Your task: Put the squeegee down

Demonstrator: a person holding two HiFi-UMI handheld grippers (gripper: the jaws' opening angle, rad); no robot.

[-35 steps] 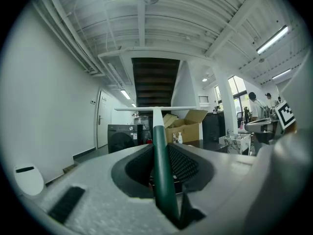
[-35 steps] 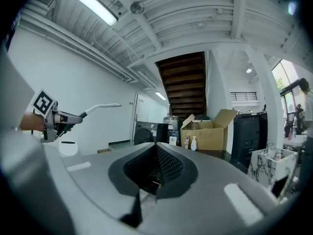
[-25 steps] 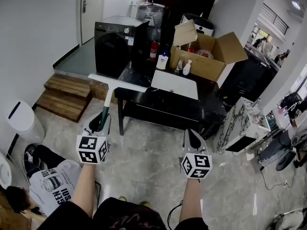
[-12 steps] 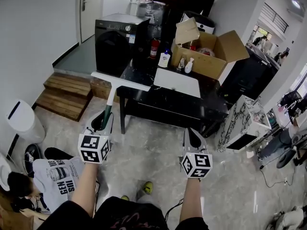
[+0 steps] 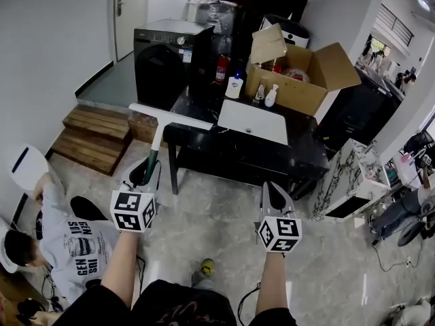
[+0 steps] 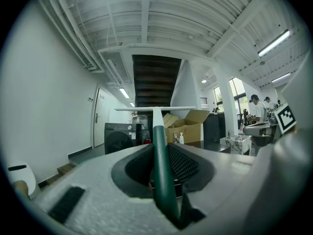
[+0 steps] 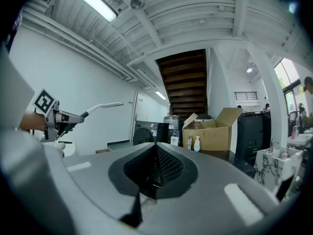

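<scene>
- Pale tiled floor (image 5: pixel 211 216) under white walls; a black table (image 5: pixel 231 156) stands ahead, with a black washer (image 5: pixel 163 66) behind its left end and wooden steps (image 5: pixel 92 138) to the left.
- On the tabletop, a white sheet (image 5: pixel 253 121) lies near the middle and an open box (image 5: pixel 306 94) sits at the far right corner.
- A person (image 5: pixel 68 250) crouches on the floor at lower left.
- The left gripper (image 5: pixel 145 172) points level, its jaws pinching the green handle of the squeegee (image 5: pixel 158 138).
- In the left gripper view, the handle runs straight out between the jaws to a white neck.
- The white blade is off the table, crosswise in the air by the tabletop's near left corner.
- The right gripper (image 5: pixel 272 189) points level above the floor, in front of the table's near edge.
- Its jaws are pressed together with nothing between them.
</scene>
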